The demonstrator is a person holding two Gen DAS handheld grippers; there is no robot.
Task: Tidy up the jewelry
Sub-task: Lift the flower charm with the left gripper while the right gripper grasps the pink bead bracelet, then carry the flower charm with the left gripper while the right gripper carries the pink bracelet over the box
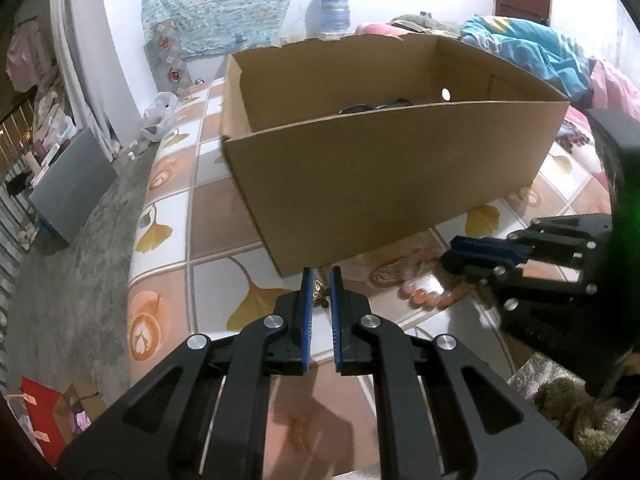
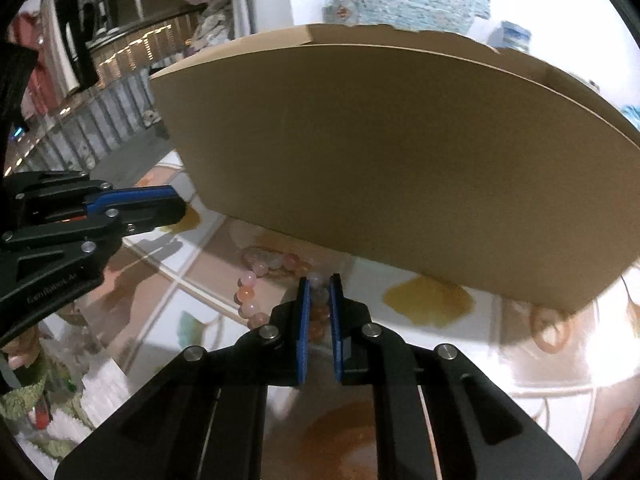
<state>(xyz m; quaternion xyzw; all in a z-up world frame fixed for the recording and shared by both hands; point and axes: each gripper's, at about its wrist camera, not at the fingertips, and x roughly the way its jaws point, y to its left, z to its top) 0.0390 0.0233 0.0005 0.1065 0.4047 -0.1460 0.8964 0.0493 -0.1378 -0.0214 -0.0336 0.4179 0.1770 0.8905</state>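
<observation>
A small gold butterfly ornament (image 1: pixel 321 298) is pinched between the blue pads of my left gripper (image 1: pixel 320 276), just in front of the near corner of an open cardboard box (image 1: pixel 380 168). Dark items (image 1: pixel 372 107) lie inside the box, hard to make out. A bracelet of pink and orange beads (image 2: pixel 250 292) lies on the patterned mat at the foot of the box wall (image 2: pixel 380 152). My right gripper (image 2: pixel 319 282) is shut on its near beads. In the left wrist view, the right gripper (image 1: pixel 452 250) hovers over the bracelet (image 1: pixel 424 298). The left gripper (image 2: pixel 176 204) shows at the left of the right wrist view.
The box stands on a mat printed with tiles and yellow leaves (image 1: pixel 168 232). Bare concrete floor (image 1: pixel 72 280) lies to the left with a grey case (image 1: pixel 72 184) and a red bag (image 1: pixel 40 412). Bedding (image 1: pixel 532 48) and a water bottle (image 1: pixel 334 10) are behind the box.
</observation>
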